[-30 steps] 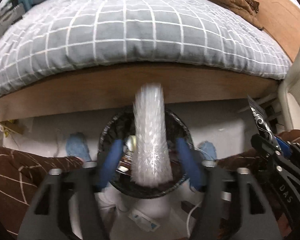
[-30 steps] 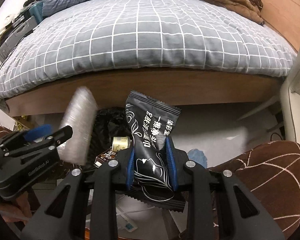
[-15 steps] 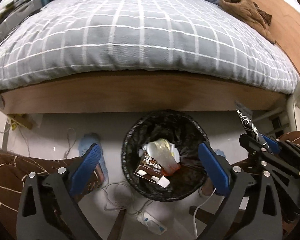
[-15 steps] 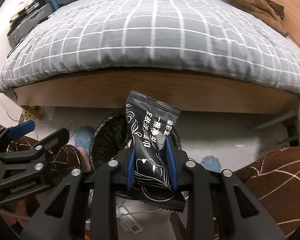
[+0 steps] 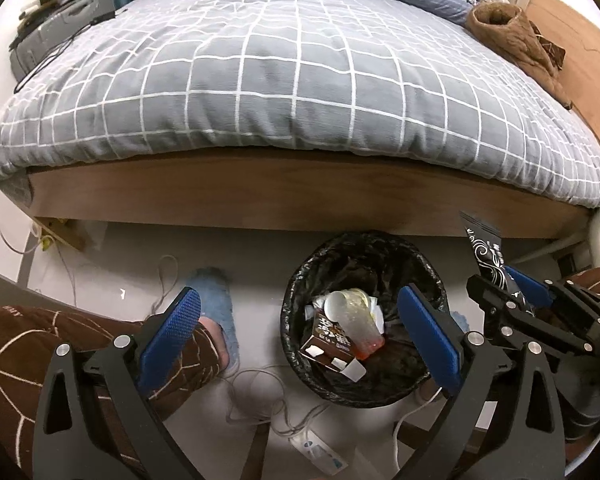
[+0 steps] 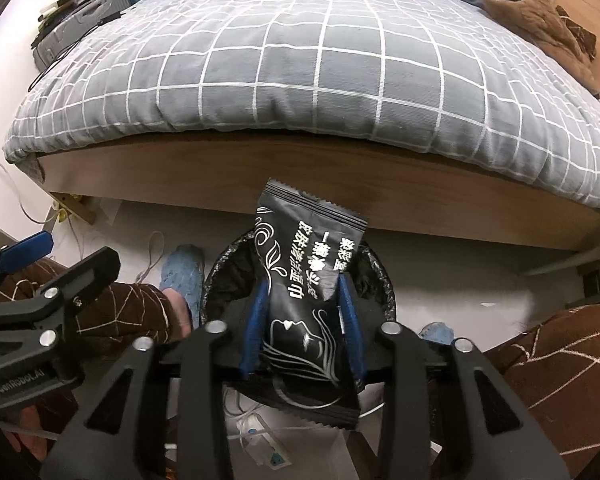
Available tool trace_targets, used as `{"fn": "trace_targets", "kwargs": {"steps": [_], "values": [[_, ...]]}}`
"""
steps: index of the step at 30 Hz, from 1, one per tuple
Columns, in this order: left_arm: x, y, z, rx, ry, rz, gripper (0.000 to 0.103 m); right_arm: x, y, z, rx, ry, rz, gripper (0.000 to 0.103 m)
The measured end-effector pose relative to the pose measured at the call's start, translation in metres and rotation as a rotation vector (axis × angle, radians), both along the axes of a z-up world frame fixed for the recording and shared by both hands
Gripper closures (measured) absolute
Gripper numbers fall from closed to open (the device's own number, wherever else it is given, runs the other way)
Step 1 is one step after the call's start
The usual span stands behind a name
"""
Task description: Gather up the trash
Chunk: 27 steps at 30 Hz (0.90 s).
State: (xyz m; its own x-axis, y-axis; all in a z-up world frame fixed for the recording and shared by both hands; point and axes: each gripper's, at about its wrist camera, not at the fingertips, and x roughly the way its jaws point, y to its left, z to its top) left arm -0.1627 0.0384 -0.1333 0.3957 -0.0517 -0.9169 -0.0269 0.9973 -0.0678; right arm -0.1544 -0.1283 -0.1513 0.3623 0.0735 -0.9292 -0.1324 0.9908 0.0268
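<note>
In the right wrist view, the right gripper [image 6: 302, 324] fills the lower middle of the frame. Its jaws are opening, with a black packet [image 6: 306, 300] standing upright between the blue pads; the pads flank the packet's sides, and whether they press on it cannot be told. The packet's crimped top edge rises toward the frame's centre, over the bin [image 6: 382, 288] behind it. At lower left the left gripper [image 6: 48, 276] enters from the side, over a brown patterned sleeve [image 6: 128, 312].

In the left wrist view, the left gripper [image 5: 300, 332] takes the bottom of the frame, its jaws spread wide with nothing between them. Beyond them, at lower centre-right, the bin [image 5: 300, 300] stands on the floor [image 5: 120, 248], lined with a black bag. Inside lie a clear plastic cup [image 5: 354, 320] on its side and a brown carton [image 5: 328, 340] touching it. At right, just beside the bin, the right gripper [image 5: 512, 296] holds the packet [image 5: 486, 252] up. A blue slipper [image 5: 216, 296] sits left of the bin, and white cables [image 5: 260, 396] and a power strip [image 5: 320, 452] lie on the floor at bottom centre.

Farther off, the bed [image 5: 260, 196] crosses the whole frame, its wooden side under a grey checked duvet [image 5: 280, 72]. A brown garment [image 5: 512, 36] lies at upper right, and a suitcase [image 5: 60, 32] at upper left.
</note>
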Motion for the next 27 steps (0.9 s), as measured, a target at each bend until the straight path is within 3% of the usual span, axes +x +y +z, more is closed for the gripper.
{"fn": "trace_targets", "kwargs": {"steps": [8, 14, 21, 27], "values": [[-0.001, 0.001, 0.008, 0.006, -0.015, 0.026, 0.006, -0.002, -0.001, 0.01, -0.024, -0.042, -0.002, 0.037], [-0.001, -0.009, 0.041, 0.005, -0.088, 0.007, 0.006, -0.008, -0.018, 0.047, -0.036, -0.128, -0.042, 0.018], [-0.006, -0.025, 0.091, 0.015, -0.187, -0.013, 0.006, -0.017, -0.045, 0.106, -0.04, -0.257, -0.096, 0.008], [-0.017, -0.036, 0.134, 0.025, -0.25, -0.017, 0.006, -0.03, -0.057, 0.158, -0.028, -0.353, -0.108, 0.008]]}}
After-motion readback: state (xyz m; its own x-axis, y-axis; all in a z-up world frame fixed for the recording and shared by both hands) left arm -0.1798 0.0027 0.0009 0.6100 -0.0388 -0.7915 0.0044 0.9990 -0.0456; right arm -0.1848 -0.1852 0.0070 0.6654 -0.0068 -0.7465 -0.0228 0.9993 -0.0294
